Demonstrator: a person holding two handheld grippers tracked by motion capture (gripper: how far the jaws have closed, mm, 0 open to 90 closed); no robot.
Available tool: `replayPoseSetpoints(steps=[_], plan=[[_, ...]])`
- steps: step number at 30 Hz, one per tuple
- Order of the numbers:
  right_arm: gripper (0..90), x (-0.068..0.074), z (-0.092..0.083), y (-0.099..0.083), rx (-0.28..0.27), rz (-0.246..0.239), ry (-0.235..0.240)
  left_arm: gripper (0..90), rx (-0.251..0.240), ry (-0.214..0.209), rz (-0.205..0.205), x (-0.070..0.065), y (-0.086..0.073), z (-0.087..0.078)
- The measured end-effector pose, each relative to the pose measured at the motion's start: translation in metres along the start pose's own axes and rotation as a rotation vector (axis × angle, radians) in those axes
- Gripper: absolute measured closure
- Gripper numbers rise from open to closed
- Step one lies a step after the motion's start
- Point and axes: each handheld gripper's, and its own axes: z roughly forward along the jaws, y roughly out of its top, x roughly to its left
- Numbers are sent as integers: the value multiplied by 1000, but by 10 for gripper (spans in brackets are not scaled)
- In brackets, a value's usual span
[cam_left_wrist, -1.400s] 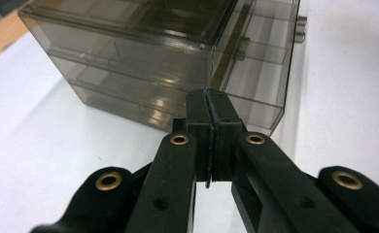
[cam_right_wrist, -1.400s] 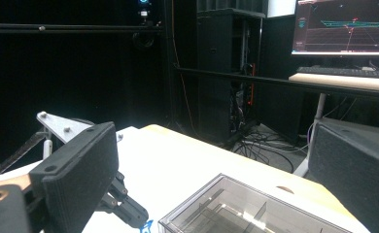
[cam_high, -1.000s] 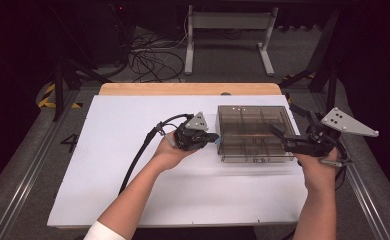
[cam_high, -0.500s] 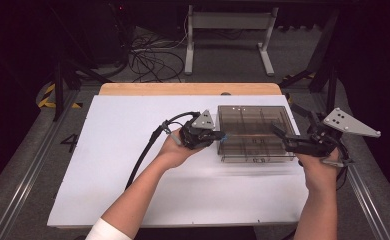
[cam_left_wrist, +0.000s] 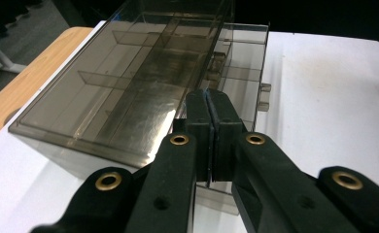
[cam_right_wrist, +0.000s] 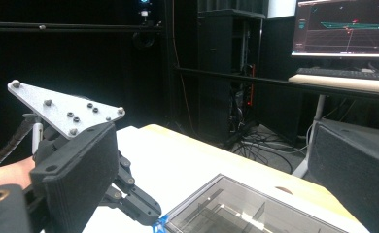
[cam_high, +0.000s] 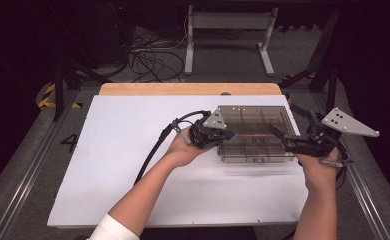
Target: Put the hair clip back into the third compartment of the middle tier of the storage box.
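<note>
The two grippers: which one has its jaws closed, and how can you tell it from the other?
The left gripper, at the clear compartment box's left edge: its jaws press together with no gap. The right gripper's jaws stand wide apart.

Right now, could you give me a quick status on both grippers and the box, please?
Left gripper shut at the clear compartment box edge. Right gripper open over its right side. Nothing in the way.

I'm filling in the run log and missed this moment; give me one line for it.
scene: smoky clear compartment box on white tabletop | left gripper: shut at box's edge | right gripper: open above box | lid: closed
</note>
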Motion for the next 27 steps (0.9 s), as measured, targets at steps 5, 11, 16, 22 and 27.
replayPoseSetpoints(steps=[5,11,16,22,27], plan=[[50,1,2,-1,-5,8,11,888,-8,-7,13,-3,9,4],[50,2,3,0,-9,3,20,888,-14,-16,32,-6,19,11],[50,2,3,1,-10,0,21,887,-12,-30,41,-11,24,20],[50,2,2,1,-11,0,21,887,-26,-45,52,-16,31,31],[50,1,0,2,-18,-2,20,887,-31,-48,58,-18,35,38]])
